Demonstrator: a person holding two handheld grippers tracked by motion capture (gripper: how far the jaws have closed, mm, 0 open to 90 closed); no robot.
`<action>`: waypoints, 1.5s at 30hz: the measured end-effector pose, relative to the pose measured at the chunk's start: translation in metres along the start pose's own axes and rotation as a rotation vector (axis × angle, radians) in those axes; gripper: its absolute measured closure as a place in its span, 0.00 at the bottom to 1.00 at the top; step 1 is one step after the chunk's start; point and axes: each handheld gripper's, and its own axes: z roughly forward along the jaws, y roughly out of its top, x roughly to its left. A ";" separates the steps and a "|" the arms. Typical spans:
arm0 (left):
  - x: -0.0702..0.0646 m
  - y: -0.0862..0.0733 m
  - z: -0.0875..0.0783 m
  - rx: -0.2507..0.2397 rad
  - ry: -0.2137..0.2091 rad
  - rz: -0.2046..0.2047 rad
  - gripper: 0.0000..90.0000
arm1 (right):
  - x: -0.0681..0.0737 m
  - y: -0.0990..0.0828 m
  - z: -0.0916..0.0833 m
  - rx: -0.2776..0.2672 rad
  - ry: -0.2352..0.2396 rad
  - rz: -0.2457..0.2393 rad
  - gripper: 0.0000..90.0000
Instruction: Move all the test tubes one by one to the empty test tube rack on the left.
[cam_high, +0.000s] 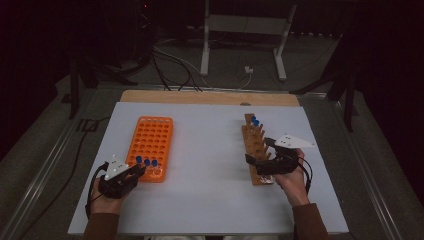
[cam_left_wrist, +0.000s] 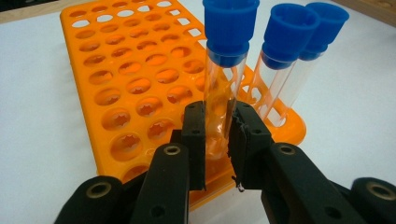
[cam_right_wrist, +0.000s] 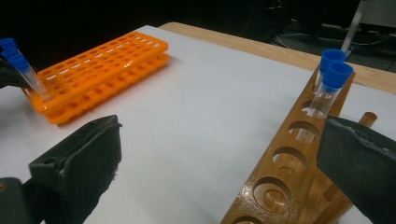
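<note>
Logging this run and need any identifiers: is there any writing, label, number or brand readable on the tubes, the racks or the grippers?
None can be read.
Blue-capped tube clamped in the left gripper: clear glass, plain cap, no label.
Orange rack: no numbers or lettering visible.
Wooden rack: bare wood, no marks.
Right gripper, jaws open: plain black, no brand showing.

On the white rectangular tabletop, the orange plastic perforated tube rack sits at nine o'clock and the long brown wooden tube rack at three o'clock, well apart. Three blue-capped clear tubes stand in the orange rack's six o'clock row; two blue-capped clear tubes stand at the wooden rack's twelve o'clock end.
</note>
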 end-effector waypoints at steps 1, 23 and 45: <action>0.000 0.000 0.000 0.002 0.000 0.002 0.87 | 0.000 0.000 0.000 0.001 0.002 -0.001 0.00; -0.002 -0.003 0.003 0.029 -0.003 0.022 0.87 | 0.002 -0.001 0.003 0.003 0.007 -0.002 0.00; 0.011 -0.002 -0.019 -0.118 -0.083 -0.055 0.61 | 0.001 0.007 0.001 -0.015 -0.009 -0.008 0.00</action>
